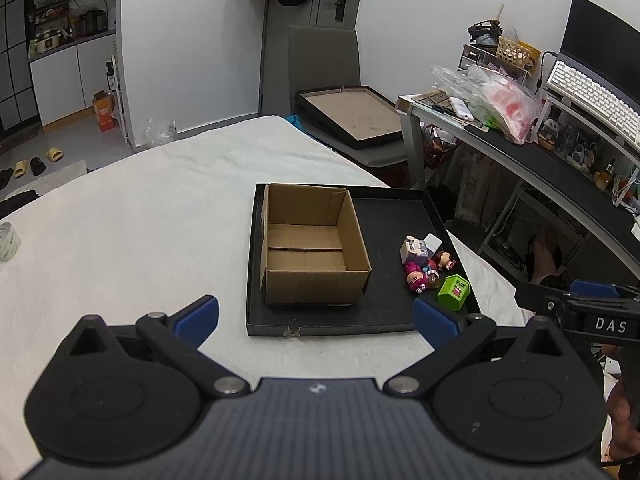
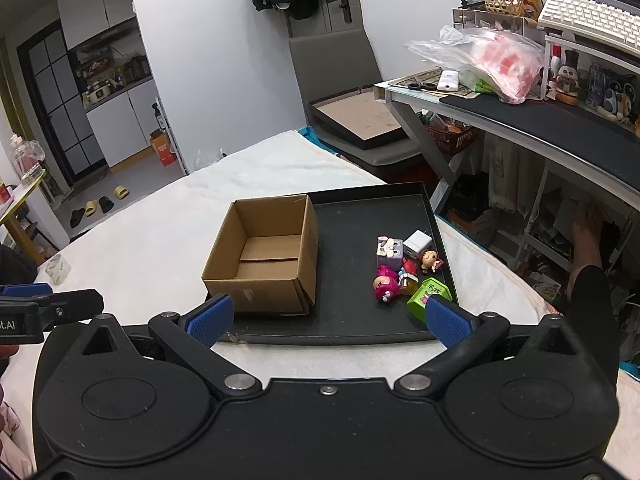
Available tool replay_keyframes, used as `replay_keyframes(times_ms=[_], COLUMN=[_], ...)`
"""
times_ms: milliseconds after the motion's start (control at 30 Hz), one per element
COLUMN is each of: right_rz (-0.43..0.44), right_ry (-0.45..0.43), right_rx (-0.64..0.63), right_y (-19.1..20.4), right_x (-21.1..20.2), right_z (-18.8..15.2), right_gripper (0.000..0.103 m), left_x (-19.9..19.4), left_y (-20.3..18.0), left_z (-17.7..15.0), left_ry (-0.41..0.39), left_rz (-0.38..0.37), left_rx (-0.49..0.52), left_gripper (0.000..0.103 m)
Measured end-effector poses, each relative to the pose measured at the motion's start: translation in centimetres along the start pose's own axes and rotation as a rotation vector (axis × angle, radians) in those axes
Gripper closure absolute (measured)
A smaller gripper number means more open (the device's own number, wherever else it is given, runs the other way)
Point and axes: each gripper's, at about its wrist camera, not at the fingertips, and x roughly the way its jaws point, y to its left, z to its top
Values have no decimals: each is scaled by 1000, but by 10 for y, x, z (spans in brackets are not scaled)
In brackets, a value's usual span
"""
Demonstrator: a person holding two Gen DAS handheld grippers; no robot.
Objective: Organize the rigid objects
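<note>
Left wrist view: the left gripper point(image 1: 316, 318) hovers above the white cloth point(image 1: 140, 216) at the near edge of a shallow black tray point(image 1: 360, 322), its blue-padded jaws spread wide with nothing between them. On the tray's left half stands an open cardboard box point(image 1: 314, 246), upright and empty. On the tray's right half, apart from the box, lies a tight cluster of small toys: a green cube point(image 1: 453, 292) nearest the camera, a pink figure point(image 1: 415, 276) just beside it, a purple block figure point(image 1: 414, 251) behind, a white charger point(image 1: 432, 242) touching the block figure, and a small brown-haired doll point(image 1: 444, 260) at the right. The right gripper point(image 1: 580, 308) enters from the right edge, off the tray; from here its jaws cannot be judged. A roll of clear tape point(image 1: 8, 240) sits on the cloth at far left.

Right wrist view: the right gripper point(image 2: 328, 320) is likewise held at the tray's point(image 2: 340, 332) near edge, jaws wide apart and empty; its right pad point(image 2: 446, 320) overlaps the green cube point(image 2: 430, 296) in the picture, contact uncertain. The cardboard box point(image 2: 260, 280) occupies the tray's left part, the toys the right: pink figure point(image 2: 386, 284), purple block figure point(image 2: 389, 252), white charger point(image 2: 418, 242), doll point(image 2: 430, 260). The left gripper point(image 2: 48, 304) shows at the left edge.
</note>
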Motion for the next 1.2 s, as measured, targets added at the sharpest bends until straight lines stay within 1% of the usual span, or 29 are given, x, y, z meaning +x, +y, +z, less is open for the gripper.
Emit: replay_keyframes(times_ms=[333, 500, 633, 833, 933, 1133, 1200], right_rz=[4, 2, -2, -13, -23, -38, -39], right_ry=[4, 10, 19, 30, 41, 62, 67], right_rx=[-2, 8, 11, 24, 35, 47, 54], right_y=[-1, -1, -2, -7, -11, -17, -19], right_x=[1, 6, 11, 19, 27, 44, 49], right_z=[0, -1, -2, -2, -1, -2, -1], right_gripper=[0, 0, 0, 0, 0, 0, 0], left_x=[-1, 0, 3, 15, 22, 40, 48], left_y=[-2, 1, 3, 4, 5, 9, 10], left_z=[1, 3, 5, 6, 8, 11, 14], left_ry=[-9, -16, -18, -13, -10, 8, 24], left_rz=[-6, -1, -12, -8, -16, -10, 17], left_rx=[20, 9, -3, -11, -16, -16, -20], left_gripper=[0, 0, 0, 0, 0, 0, 0])
